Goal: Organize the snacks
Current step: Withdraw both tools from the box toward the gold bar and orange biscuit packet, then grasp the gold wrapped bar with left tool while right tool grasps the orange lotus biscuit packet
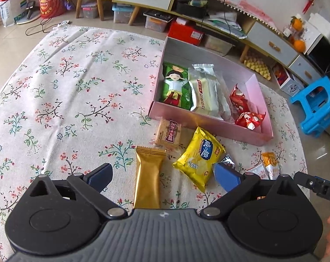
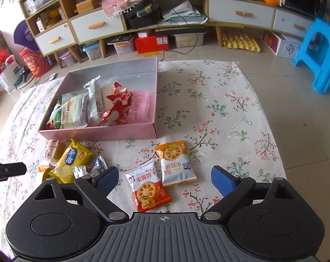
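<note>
A pink box [image 1: 208,126] [image 2: 99,132] on the floral cloth holds a green packet [image 1: 175,87], white packets [image 1: 206,96] and red candies [image 1: 245,109]. In front of it lie a gold bar [image 1: 148,179], a tan cracker packet [image 1: 168,134] and a yellow chip bag [image 1: 199,157] [image 2: 72,163]. My left gripper [image 1: 163,176] is open, with the gold bar between its fingers, untouched. My right gripper [image 2: 165,180] is open above two orange-and-white biscuit packets [image 2: 148,187] [image 2: 175,163]. A small silver packet [image 2: 93,168] lies by the chip bag.
The floral cloth [image 1: 66,87] covers the floor. Behind it stands a low cabinet with drawers [image 2: 95,28], storage boxes and a red box [image 2: 151,43] under it. A blue stool [image 2: 317,54] stands at the right. The left gripper's side shows in the right wrist view [image 2: 7,170].
</note>
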A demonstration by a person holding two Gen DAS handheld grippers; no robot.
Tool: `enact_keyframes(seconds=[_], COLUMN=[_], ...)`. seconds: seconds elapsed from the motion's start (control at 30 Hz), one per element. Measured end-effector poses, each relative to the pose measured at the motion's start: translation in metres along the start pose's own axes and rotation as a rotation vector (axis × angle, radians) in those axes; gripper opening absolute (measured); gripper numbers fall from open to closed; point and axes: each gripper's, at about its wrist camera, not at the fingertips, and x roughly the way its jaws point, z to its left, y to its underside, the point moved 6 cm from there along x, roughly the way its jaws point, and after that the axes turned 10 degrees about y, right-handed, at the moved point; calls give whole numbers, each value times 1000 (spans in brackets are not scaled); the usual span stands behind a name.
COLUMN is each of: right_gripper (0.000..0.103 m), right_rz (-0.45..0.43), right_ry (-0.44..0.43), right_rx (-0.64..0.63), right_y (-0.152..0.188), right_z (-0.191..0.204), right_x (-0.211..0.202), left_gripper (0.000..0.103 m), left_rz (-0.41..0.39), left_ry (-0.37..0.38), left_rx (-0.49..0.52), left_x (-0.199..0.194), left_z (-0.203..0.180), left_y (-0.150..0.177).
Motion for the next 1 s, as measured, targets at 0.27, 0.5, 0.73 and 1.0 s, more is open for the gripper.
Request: enact_keyframes(seconds=[0.27, 0.5, 0.73, 1.0], right_gripper=[93, 93, 93, 87], right_rz=[64, 111, 111, 87], right_ry=[16, 61, 72, 62], right_rx=[162, 274, 244, 88], right_y=[0, 1, 4, 6], right_z=[-28, -53, -48, -14], right_x=[16, 35, 44, 62], left_gripper=[100, 100, 98, 89], left_rz=[1, 50, 108, 122], left_ry=[-40, -58, -86, -93], left_rx=[-32, 15, 68, 98], left_x=[4, 23, 38, 43], left_z=[18, 16, 15, 16], left_y=[-3, 5, 20, 25])
